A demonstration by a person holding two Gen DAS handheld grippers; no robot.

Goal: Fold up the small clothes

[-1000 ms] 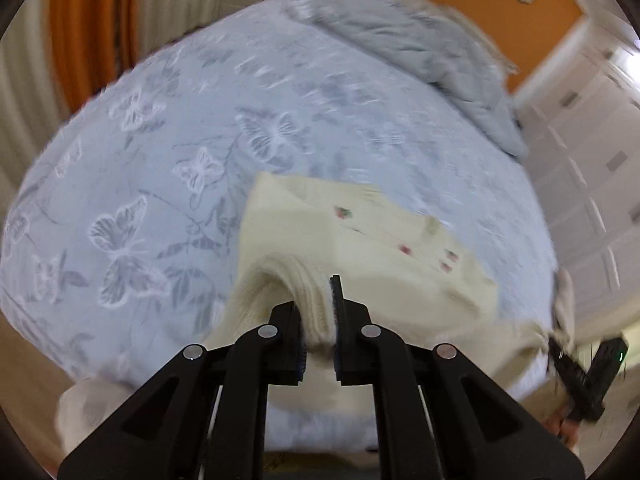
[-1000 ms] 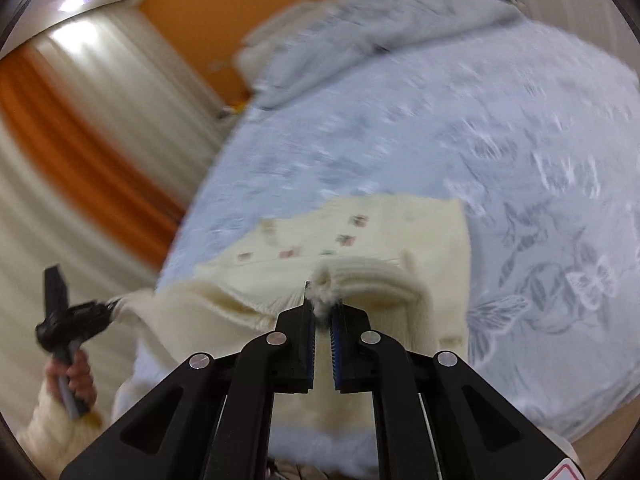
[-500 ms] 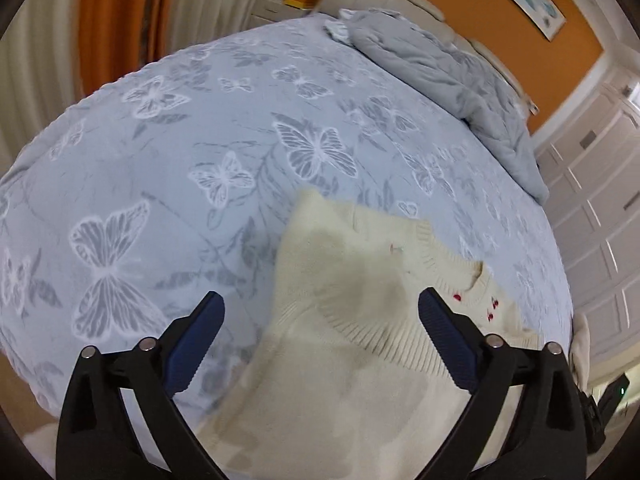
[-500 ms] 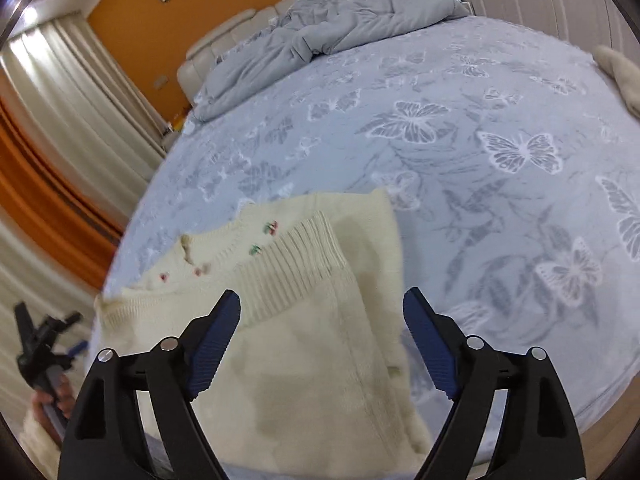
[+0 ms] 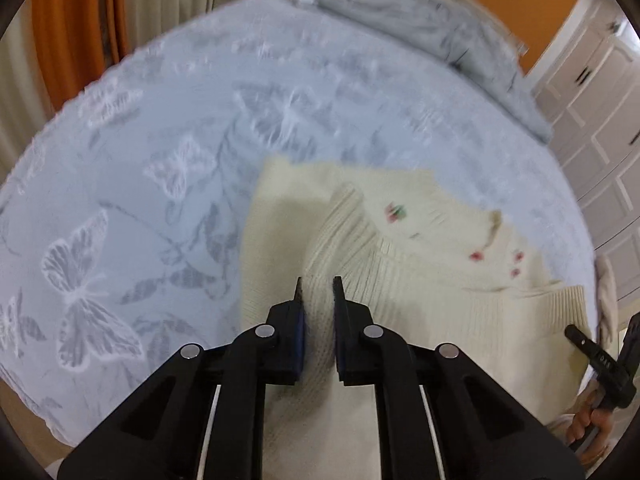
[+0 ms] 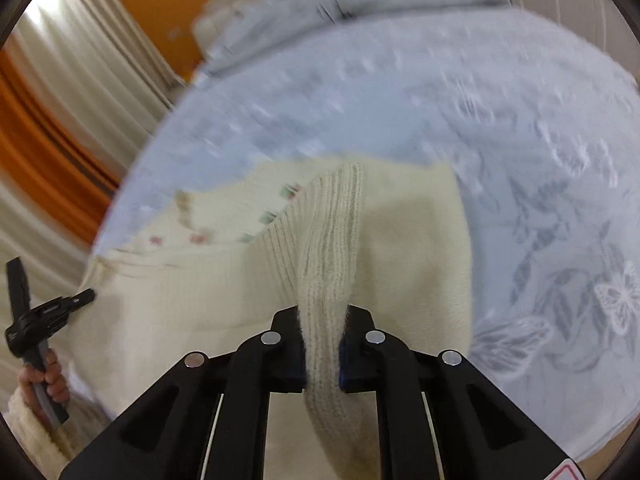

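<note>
sweater flat on near edge of bed for folding | left tool pinching knit fold | right tool closing on ribbed hem ridge, ready to fold over

sweater: near edge hidden under the jaws, cut by the bottom edge
bedspread: pattern beyond the jaws blurred
right gripper: pad faces hidden by ribbed knit

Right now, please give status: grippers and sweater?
Left gripper shut on sweater. Right gripper closing, ribbed fold between pads. Nothing in the way.
</note>
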